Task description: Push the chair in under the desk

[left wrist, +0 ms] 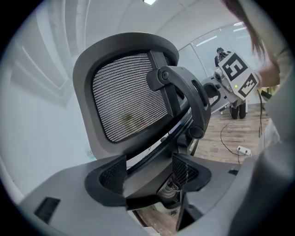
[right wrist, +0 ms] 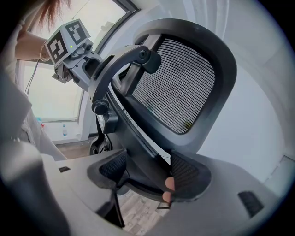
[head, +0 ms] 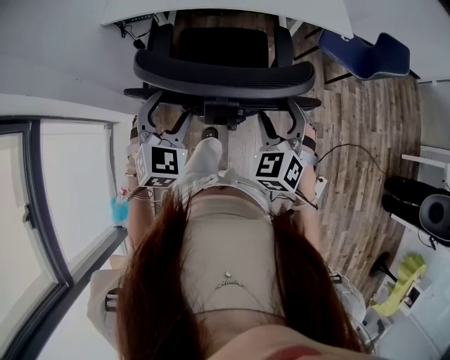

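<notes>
Clamping chair (head: 225, 70) back | left gripper (head: 165, 114), right gripper (head: 281, 116) jaws shut on it | desk (head: 323, 17) cut off

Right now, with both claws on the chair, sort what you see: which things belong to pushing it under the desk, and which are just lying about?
Belongs to the job: chair, gripped at its back frame; desk ahead of it; left claw; right claw.
Just lying about: blue seat; floor cable; power strip; water bottle.
</notes>
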`<state>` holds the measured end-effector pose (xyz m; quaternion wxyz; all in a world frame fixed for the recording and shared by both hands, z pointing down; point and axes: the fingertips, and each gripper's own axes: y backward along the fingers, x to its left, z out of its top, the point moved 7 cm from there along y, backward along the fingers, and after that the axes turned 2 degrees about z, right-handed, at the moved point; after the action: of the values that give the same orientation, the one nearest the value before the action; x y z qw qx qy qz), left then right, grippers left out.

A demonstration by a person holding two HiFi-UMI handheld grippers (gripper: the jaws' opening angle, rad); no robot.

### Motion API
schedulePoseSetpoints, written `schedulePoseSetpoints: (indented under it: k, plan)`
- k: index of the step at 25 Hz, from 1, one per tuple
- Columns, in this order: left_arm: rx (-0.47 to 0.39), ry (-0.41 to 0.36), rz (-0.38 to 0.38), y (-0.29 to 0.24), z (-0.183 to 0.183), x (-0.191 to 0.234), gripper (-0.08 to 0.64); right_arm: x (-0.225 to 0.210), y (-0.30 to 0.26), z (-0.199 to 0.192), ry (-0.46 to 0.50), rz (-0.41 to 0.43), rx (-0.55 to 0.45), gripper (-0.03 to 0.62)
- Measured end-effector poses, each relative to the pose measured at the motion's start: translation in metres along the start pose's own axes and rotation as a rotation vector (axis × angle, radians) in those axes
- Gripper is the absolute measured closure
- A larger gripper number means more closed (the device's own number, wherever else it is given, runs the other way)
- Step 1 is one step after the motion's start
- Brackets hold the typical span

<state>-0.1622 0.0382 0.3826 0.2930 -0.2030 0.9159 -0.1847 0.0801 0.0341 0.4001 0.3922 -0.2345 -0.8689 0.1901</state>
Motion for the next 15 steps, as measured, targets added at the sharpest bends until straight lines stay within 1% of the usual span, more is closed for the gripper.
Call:
schedulePoseSetpoints:
  k: [9,12,15]
  plan:
    - [0.002,-0.003,-0.008,-0.013,0.000,0.010,0.259,-0.005,-0.014,0.005,-0.006,-0.003,0.018,0.298]
    - [0.014,-0.004,-0.008,-0.019,0.002,0.012,0.259,-0.010,-0.019,0.005,-0.007,-0.003,0.020,0.298]
    - [-0.004,0.006,-0.023,-0.025,0.007,0.013,0.259,-0.015,-0.022,0.003,-0.012,-0.007,0.029,0.298]
